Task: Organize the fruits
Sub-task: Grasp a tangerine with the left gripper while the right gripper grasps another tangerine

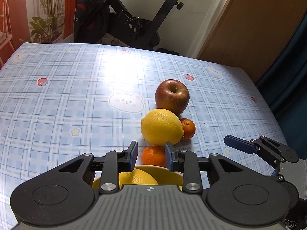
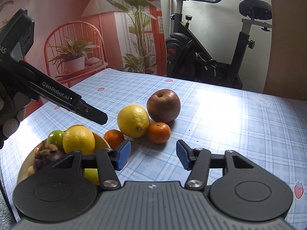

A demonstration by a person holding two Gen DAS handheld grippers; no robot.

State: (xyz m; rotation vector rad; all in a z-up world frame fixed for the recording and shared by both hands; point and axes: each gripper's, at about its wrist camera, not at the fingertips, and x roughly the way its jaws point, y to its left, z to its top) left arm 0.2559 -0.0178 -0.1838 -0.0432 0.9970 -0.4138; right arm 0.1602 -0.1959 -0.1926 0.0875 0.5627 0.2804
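A red apple [image 1: 172,95] [image 2: 163,105], a lemon [image 1: 162,127] [image 2: 133,121] and two mandarins lie together on the checked tablecloth. One mandarin [image 1: 188,128] [image 2: 158,132] sits right of the lemon. The other mandarin [image 1: 153,156] [image 2: 114,138] lies beside a yellow bowl [image 1: 165,173] [image 2: 100,140]. The bowl holds a second lemon [image 2: 78,142], a green fruit [image 2: 56,137] and a mangosteen [image 2: 46,158]. My left gripper [image 1: 151,154] is open, empty, above the bowl with the near mandarin showing between its pads. My right gripper [image 2: 153,154] is open and empty, just short of the fruit cluster.
The table [image 1: 76,95] has a blue checked cloth with bear and strawberry prints. An exercise bike [image 2: 211,57] stands past the far edge. A wooden panel [image 1: 249,28] is at the back right. The right gripper [image 1: 259,147] shows in the left wrist view.
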